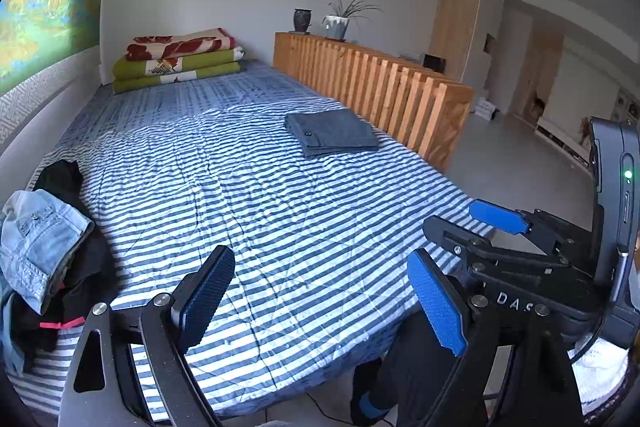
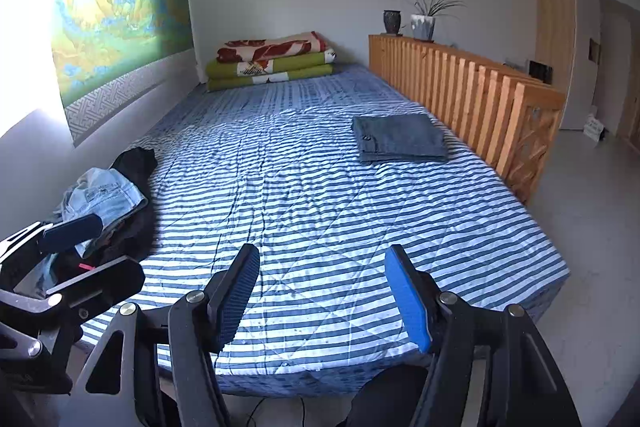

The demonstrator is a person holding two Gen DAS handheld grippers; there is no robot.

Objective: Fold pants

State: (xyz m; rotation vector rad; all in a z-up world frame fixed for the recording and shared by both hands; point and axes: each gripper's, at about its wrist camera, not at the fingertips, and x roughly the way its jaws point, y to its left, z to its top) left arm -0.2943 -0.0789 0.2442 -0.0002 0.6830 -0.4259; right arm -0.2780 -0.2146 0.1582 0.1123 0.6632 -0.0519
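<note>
Right then, both grippers hung empty over the striped bed [image 1: 280, 211]: left gripper [image 1: 324, 301] spread wide, right gripper [image 2: 324, 297] parted, grey folded pants [image 1: 332, 133] lying well beyond.

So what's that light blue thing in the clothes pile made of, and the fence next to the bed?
The light blue garment looks like denim: faded cotton weave, stitched seams and a buttoned pocket. The fence looks like wood, pale with a smooth, maybe varnished finish: you can see plain slats with a warm grain.
</note>
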